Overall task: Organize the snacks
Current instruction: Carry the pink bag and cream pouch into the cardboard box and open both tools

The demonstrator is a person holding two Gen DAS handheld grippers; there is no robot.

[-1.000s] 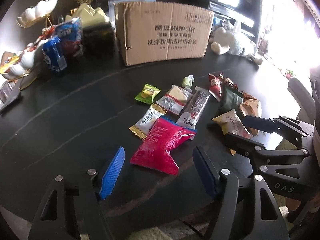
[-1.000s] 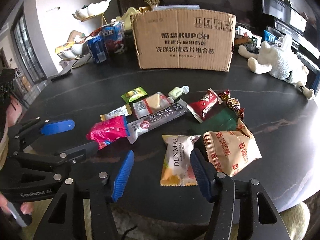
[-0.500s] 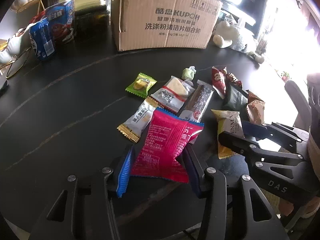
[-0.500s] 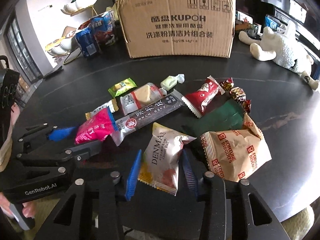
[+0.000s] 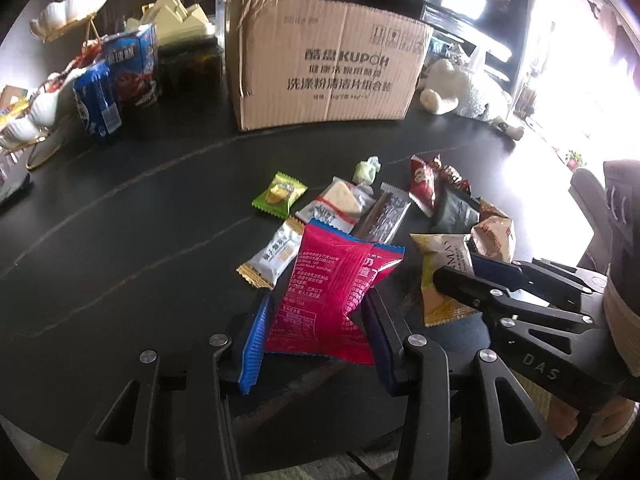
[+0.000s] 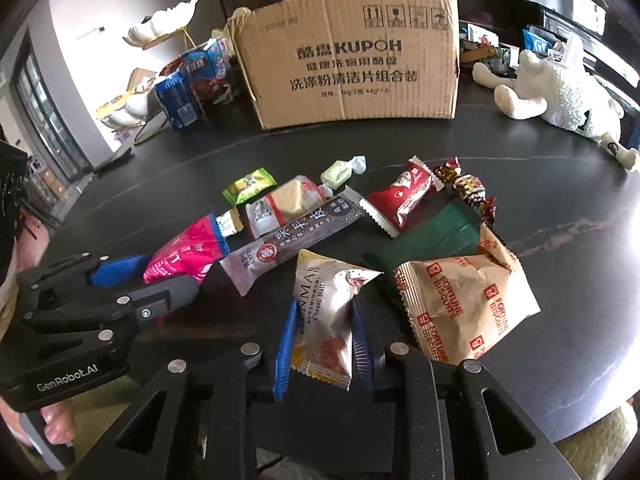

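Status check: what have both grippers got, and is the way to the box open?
Left gripper closing on pink snack pack. Right gripper closing, pinching cheese ball pack. Other snacks lie between them and cardboard box.

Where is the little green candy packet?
In the left wrist view, the small green candy packet lies mid-table, left of the white wedge-picture packet, before the brown cardboard box.

black gripper (image 5: 316, 340), blue pads (image 5: 253, 350)
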